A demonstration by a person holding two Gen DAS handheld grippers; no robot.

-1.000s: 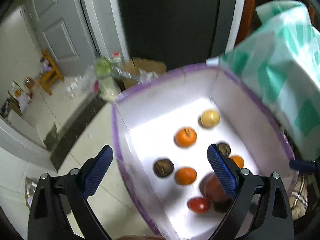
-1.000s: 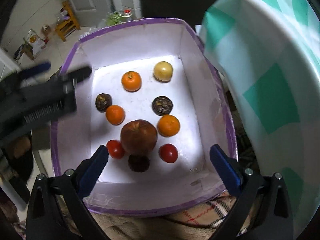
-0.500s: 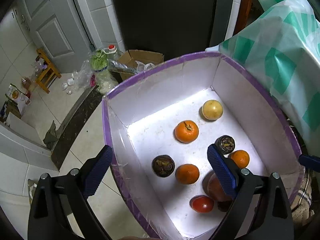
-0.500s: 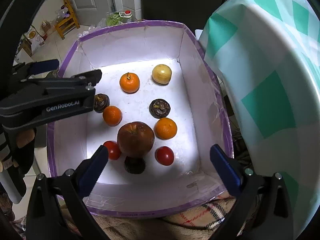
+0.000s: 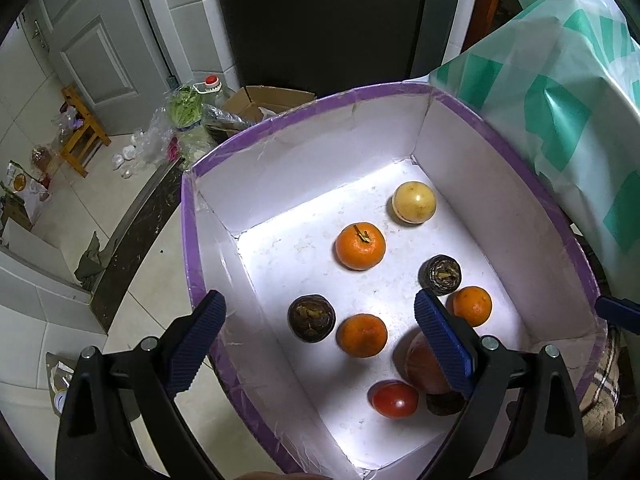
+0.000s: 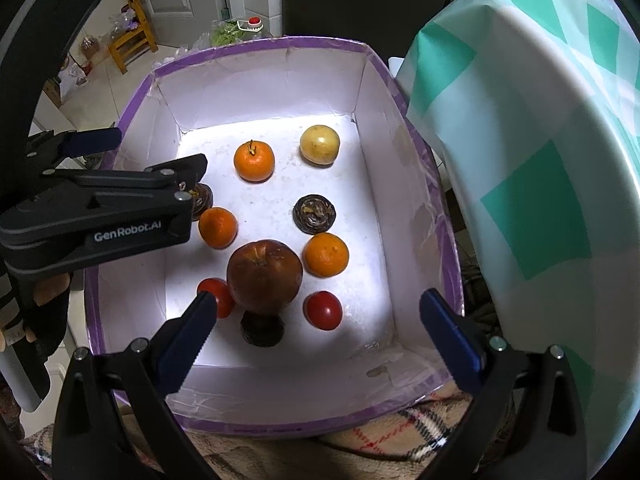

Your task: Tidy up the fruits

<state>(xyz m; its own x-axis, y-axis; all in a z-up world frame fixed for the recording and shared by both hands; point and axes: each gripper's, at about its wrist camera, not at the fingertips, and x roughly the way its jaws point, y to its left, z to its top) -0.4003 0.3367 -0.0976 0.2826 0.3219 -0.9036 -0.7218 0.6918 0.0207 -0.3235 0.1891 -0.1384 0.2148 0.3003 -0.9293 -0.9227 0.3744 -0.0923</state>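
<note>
Tiled floor behind, purple-rimmed box (image 6: 416, 184) holding fruit, brown apple (image 6: 264, 276) near, left gripper (image 5: 320, 340) and right gripper (image 6: 316, 328) both spread wide, empty.

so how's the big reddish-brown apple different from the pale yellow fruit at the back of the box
The apple is dark reddish-brown and looks blotchy; the pale yellow fruit is smooth and light. The apple is clearly the larger of the two. The apple sits near the front, crowded by a tomato and a dark fruit; the yellow fruit sits alone by the back wall. Both are round and rest on the floor of the box.
</note>
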